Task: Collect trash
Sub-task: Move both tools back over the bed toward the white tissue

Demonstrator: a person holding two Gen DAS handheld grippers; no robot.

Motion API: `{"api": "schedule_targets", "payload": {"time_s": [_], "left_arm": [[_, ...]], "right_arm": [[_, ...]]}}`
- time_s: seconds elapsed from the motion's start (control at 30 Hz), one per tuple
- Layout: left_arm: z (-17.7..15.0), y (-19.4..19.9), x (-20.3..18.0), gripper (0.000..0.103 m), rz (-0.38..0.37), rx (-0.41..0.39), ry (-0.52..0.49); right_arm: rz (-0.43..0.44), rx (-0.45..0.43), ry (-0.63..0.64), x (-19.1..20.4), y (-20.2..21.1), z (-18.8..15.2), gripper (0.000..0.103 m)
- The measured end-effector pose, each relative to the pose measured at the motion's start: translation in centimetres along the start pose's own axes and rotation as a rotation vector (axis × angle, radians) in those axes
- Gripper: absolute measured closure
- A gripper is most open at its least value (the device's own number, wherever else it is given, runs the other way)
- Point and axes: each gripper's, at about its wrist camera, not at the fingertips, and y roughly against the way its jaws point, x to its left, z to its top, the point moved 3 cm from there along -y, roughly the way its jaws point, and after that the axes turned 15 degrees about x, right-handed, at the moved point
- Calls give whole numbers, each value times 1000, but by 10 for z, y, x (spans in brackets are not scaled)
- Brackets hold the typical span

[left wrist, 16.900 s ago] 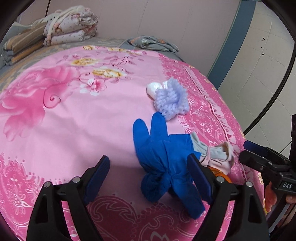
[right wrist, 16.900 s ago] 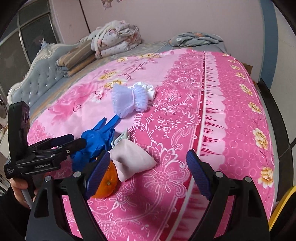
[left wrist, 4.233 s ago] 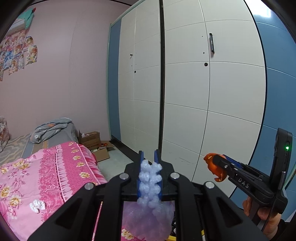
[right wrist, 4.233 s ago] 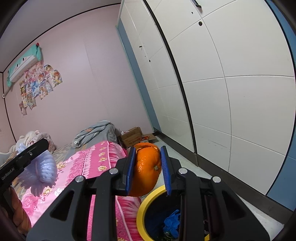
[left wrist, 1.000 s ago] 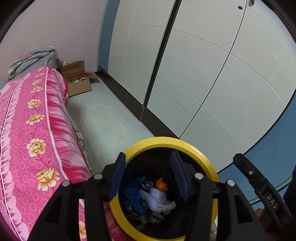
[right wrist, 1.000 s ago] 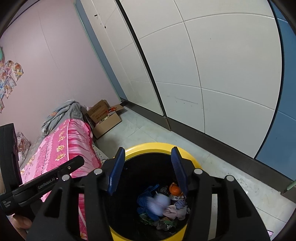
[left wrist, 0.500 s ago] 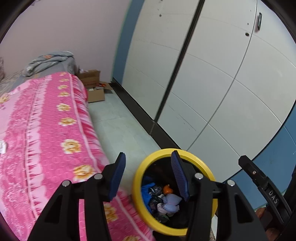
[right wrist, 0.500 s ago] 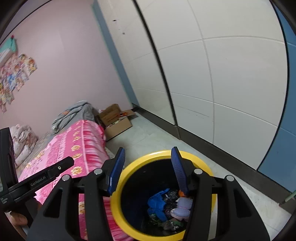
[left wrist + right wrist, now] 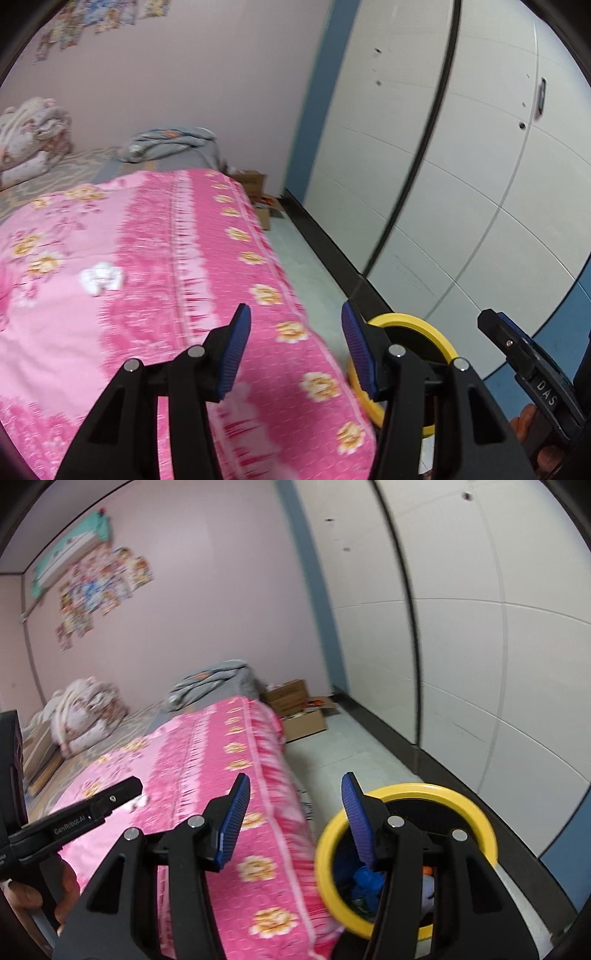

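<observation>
A yellow-rimmed black trash bin (image 9: 439, 791) stands on the floor beside the pink bed; a blue glove (image 9: 365, 880) and other scraps lie inside. It also shows in the left wrist view (image 9: 410, 322), behind the right finger. My left gripper (image 9: 295, 349) is open and empty above the bed's edge. My right gripper (image 9: 293, 818) is open and empty, between bed and bin. A white crumpled piece of trash (image 9: 101, 277) lies on the pink bedspread (image 9: 155, 258), far to the left.
White and blue wardrobe doors (image 9: 480, 646) line the right side. Cardboard boxes (image 9: 299, 709) sit on the floor at the bed's far end. Folded quilts (image 9: 85, 716) and a grey cloth (image 9: 166, 142) lie at the bed's head.
Both grippers have swung left and up, away from over the bin and toward the bed. The bin has slid to the lower right in both views. Both stay open and empty.
</observation>
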Motion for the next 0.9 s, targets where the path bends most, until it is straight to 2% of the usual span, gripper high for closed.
{"api": "schedule_targets", "payload": {"time_s": [0.37,0.47,0.67,0.73,0.77,0.9], "left_arm": [[-41,82,75,54,130,-97,87],[-53,93,86,54,163,-109,99],[-79,109,103,54,175,-128,133],[-88,113,106,54,185,-132,132],[-92,114,106,54,190,-133,132],[-104,123,108,39,194,-156,142]], "right_arm": [[116,3,172,99,23,-19,54],[133,5,208,120,28,-28,54],[147,17,269,149,32,-43,54],[150,24,276,153,32,-47,50],[153,24,279,155,33,-49,45],[169,13,287,159,39,-53,29]]}}
